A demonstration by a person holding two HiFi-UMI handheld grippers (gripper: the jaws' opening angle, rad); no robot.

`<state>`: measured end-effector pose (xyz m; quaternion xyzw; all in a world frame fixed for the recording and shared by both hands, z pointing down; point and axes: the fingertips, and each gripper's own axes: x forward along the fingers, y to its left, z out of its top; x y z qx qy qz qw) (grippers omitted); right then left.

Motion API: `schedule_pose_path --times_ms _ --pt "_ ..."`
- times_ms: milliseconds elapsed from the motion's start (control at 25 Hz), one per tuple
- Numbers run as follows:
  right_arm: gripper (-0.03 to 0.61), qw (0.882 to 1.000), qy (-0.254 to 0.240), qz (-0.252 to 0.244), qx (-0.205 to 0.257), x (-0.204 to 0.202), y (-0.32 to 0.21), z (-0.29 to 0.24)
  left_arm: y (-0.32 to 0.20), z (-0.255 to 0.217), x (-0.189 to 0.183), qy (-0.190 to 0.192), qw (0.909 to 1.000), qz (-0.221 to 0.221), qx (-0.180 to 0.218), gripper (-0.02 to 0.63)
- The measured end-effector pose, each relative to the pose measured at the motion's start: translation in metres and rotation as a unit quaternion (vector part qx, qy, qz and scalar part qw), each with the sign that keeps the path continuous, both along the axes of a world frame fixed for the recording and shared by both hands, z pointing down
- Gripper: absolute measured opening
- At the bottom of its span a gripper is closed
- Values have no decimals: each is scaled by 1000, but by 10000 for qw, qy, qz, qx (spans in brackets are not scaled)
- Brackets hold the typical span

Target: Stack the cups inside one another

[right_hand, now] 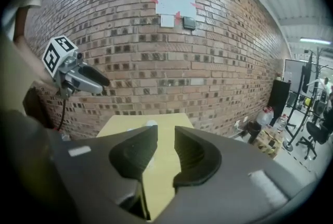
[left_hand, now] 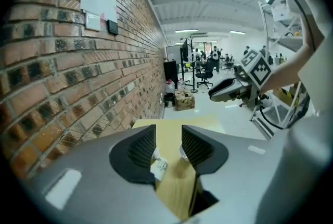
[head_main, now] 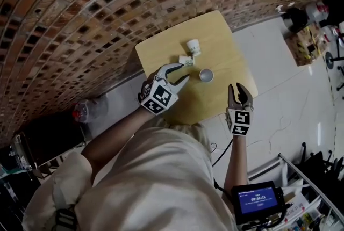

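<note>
White paper cups, three, sit mid-desk (head_main: 220, 31): far cup (head_main: 193, 46) upright, tipped cup (head_main: 186, 60) lying over just this side of it, near cup (head_main: 206, 75) standing mouth-up, all apart & none nested yet. Left claw (head_main: 180, 73) hangs above the desk just beside the tipped cup, pointing at it & the near cup, jaws part-way apart w/ nothing gripped. Right claw (head_main: 239, 93) is also part-open & empty, farther off by the desk's near edge, so the left looks better placed for the 1st pick.

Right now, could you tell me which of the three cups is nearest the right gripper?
The cup with its round mouth facing up, closest to the right gripper; the other two lie farther back.
</note>
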<state>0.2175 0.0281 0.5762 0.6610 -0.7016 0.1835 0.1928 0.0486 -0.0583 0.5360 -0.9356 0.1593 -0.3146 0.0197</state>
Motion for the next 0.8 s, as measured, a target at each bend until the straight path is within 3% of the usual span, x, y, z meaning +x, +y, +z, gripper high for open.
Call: schedule_pose_path --times_ms 200,360,800 --pt "106 9972 313 78 671 -14 -10 -46 -19 -10 -11 688 9957 -246 -578 175" --pt "106 9925 481 318 1080 -23 -10 -67 -28 -10 -25 888 9916 -275 -905 175" --pt "104 9918 377 967 745 -50 21 -44 -52 30 -74 723 9848 -688 -1420 176"
